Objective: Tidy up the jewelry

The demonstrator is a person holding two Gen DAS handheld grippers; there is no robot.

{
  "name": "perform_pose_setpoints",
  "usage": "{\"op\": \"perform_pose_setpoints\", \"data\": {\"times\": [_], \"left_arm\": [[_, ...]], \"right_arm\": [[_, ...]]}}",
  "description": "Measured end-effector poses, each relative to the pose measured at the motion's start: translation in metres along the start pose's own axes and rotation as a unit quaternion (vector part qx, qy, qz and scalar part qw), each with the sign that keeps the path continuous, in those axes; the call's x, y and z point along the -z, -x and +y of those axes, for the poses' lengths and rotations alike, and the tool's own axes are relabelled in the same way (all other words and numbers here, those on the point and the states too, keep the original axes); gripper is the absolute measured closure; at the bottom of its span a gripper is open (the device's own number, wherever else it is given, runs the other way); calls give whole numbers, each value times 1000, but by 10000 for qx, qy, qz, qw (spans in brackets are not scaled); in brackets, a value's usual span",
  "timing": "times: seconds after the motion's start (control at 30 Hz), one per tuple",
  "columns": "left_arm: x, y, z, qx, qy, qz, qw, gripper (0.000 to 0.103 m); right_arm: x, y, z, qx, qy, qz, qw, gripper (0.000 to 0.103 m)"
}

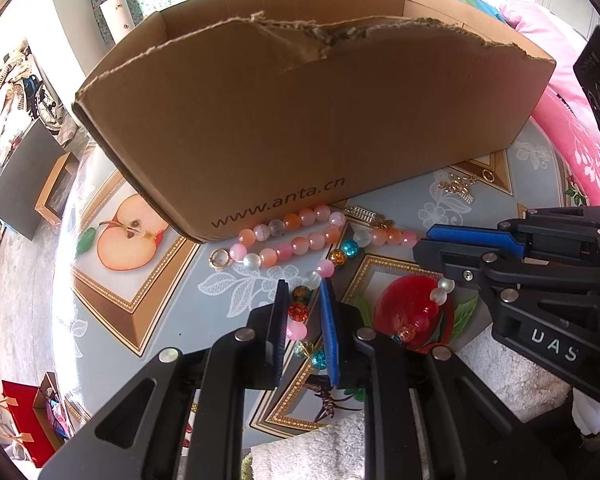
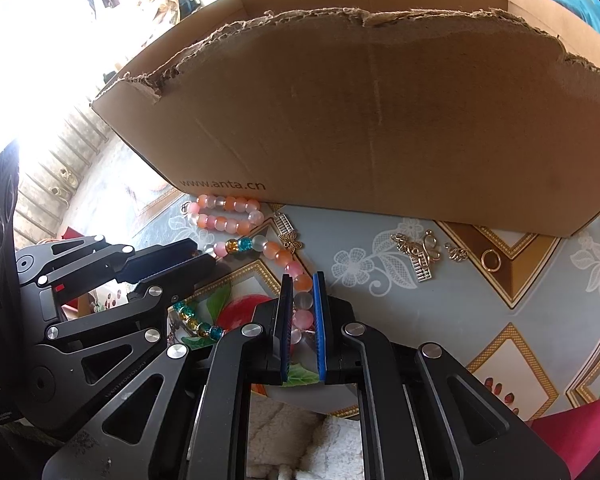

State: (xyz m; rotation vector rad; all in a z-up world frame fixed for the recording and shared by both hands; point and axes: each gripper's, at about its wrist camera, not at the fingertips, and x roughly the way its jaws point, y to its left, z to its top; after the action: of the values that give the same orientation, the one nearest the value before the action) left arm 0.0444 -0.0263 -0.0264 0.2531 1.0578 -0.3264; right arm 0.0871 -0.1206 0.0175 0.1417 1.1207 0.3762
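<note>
A long bead strand [image 1: 300, 245] of pink, orange and frosted white beads, with a few teal and amber ones, lies looped on the patterned tablecloth [image 1: 236, 300] in front of a cardboard box [image 1: 308, 120]. My left gripper [image 1: 304, 282] is shut on one stretch of it, with amber, red and pink beads between the pads. Further along the strand, my right gripper [image 2: 303, 277] is shut on pink and frosted beads; in the left wrist view it [image 1: 420, 242] comes in from the right. In the right wrist view the left gripper [image 2: 208, 258] sits at the left.
The torn-rimmed box [image 2: 380, 120] stands just behind the beads. Gold charms [image 2: 416, 256] and a gold ring [image 2: 491, 259] lie on the cloth to the right. An abacus charm [image 2: 283, 225] and a butterfly charm [image 2: 291, 242] sit by the strand. A stone-set ring [image 1: 219, 259] lies at the left.
</note>
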Motion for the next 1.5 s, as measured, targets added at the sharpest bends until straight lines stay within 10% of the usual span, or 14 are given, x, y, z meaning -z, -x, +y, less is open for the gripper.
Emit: {"op": "perform_pose_setpoints", "data": {"times": [1.5], "left_arm": [[-1,1,-3,-88,-46,-19,9999,90]], "right_arm": [[3,-1,-7,-156,-77,-71,9998,95]]}}
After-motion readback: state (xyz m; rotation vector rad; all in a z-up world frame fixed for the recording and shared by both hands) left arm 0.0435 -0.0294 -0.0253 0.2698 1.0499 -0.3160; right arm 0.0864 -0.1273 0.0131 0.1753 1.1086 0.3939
